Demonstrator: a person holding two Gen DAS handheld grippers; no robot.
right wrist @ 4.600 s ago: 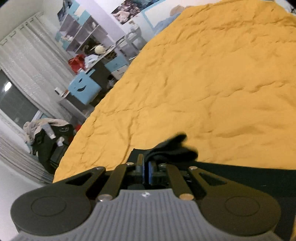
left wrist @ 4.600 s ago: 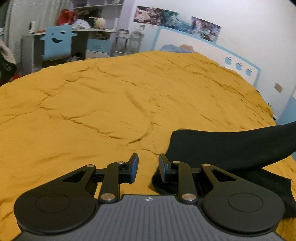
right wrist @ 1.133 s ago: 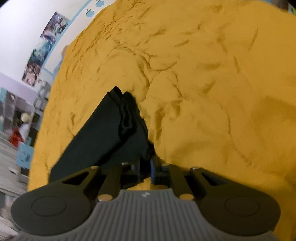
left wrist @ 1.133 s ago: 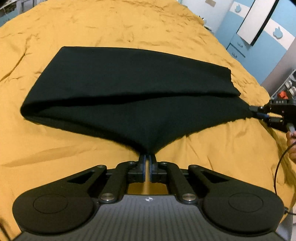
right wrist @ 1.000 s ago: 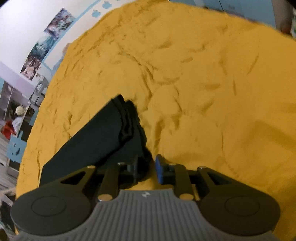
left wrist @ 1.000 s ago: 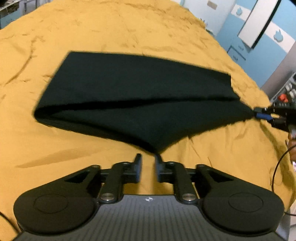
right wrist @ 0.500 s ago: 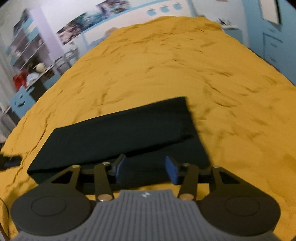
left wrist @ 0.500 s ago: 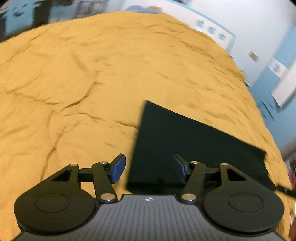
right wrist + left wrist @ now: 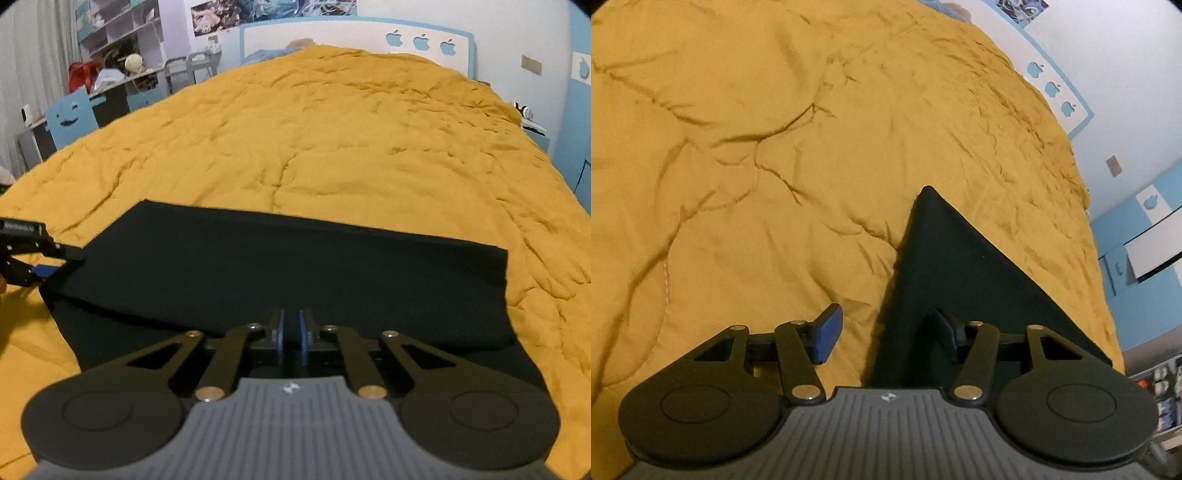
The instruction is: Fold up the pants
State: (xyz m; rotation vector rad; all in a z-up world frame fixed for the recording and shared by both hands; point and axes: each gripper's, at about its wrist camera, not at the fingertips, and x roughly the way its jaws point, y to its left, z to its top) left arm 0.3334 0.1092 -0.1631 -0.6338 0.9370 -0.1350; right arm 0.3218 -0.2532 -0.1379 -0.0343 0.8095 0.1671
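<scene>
Black pants (image 9: 288, 266) lie folded flat in a long band across the yellow bedspread (image 9: 332, 140). In the right wrist view my right gripper (image 9: 291, 336) hovers over the band's near edge, its blue pads shut with only a thin slit between them; I see no cloth pinched there. My left gripper (image 9: 886, 332) is open at the left end of the pants (image 9: 960, 277), its jaws closing, with the cloth's edge lying under the gap and neither pad pressing on it. The right wrist view also shows the left gripper (image 9: 70, 262) at that end.
The bedspread is wrinkled and spreads wide beyond the pants. A blue chair with a smiling face (image 9: 70, 118) and a cluttered desk stand past the bed's left side. A headboard with apple shapes (image 9: 421, 40) is at the far end, blue cabinets (image 9: 1145, 229) on the right.
Both grippers let go of the pants, which dropped from a stretched hanging sheet to a flat folded band. Both hands swung round; the left opened wide, the right opened and then shut.
</scene>
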